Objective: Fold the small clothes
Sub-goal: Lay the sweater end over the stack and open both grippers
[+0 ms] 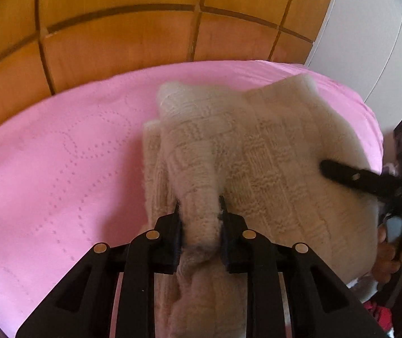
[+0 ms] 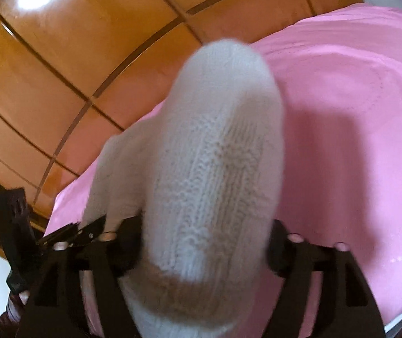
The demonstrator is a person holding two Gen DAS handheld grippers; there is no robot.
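A: Where is the cream knitted garment (image 1: 257,152) at this moment?

B: It lies on the pink quilted bedcover (image 1: 60,155), toward the side where the wooden panelled wall (image 1: 116,28) stands behind the bed. One part of it is gathered into a thick roll, and this roll runs between the fingers of the left gripper (image 1: 199,214).

A: So the left one holds it?

B: Yes. Its two black fingers are narrow and they press the knit from both sides; the cloth bulges out in front and behind them.

A: And the right gripper (image 2: 201,250)?

B: In the right wrist view a fold of the same garment (image 2: 206,169) stands up between its fingers and covers the middle of the picture. The fingers are further apart than the left ones, and the wool fills the whole gap, so it grips the fold. The picture is a little blurred there.

A: Do the two grippers see each other?

B: Yes. In the left wrist view one finger (image 1: 341,173) of the right gripper lies on the knit at the right edge, and the person's hand (image 1: 392,256) is below it.
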